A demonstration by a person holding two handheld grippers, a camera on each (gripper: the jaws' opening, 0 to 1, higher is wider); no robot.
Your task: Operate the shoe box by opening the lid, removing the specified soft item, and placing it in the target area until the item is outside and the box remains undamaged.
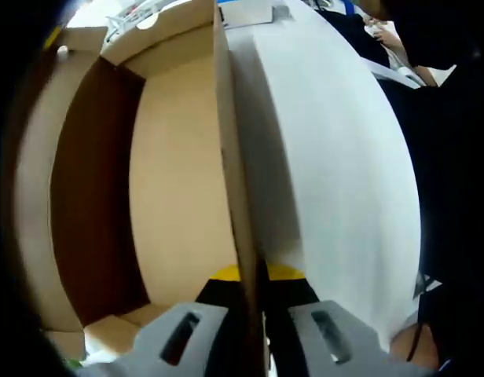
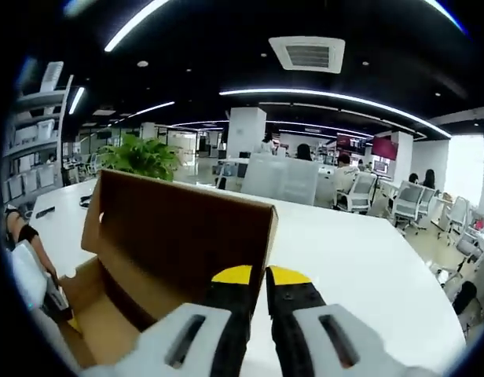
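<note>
The shoe box [image 2: 167, 251] stands on the white table [image 2: 360, 259] with its lid [image 2: 187, 228] already swung up and standing roughly upright, so the opening step looks done. In the left gripper view the left gripper [image 1: 254, 302] has its jaws closed on the thin cardboard edge of the lid [image 1: 230, 157], one jaw on each side of the panel, apparently holding it up. Beside that panel, on its inner side, lies the box's pale inside floor [image 1: 175, 181] and a darker brown side wall [image 1: 89, 196].

The right gripper [image 2: 256, 294] hangs just beside the raised lid, over the table; its yellow-tipped jaws sit close together with a narrow gap and nothing between them, so it reads as closed and empty.

What remains, judging by this, is the removal and placing of the soft item. No soft item can be made out: the visible part of the box floor looks bare, and the lower part of the box is cut off by the jaws in both views. The target area is not identifiable either. At the box's far side in the right gripper view a person's hand [image 2: 22, 232] is partly seen.
</note>
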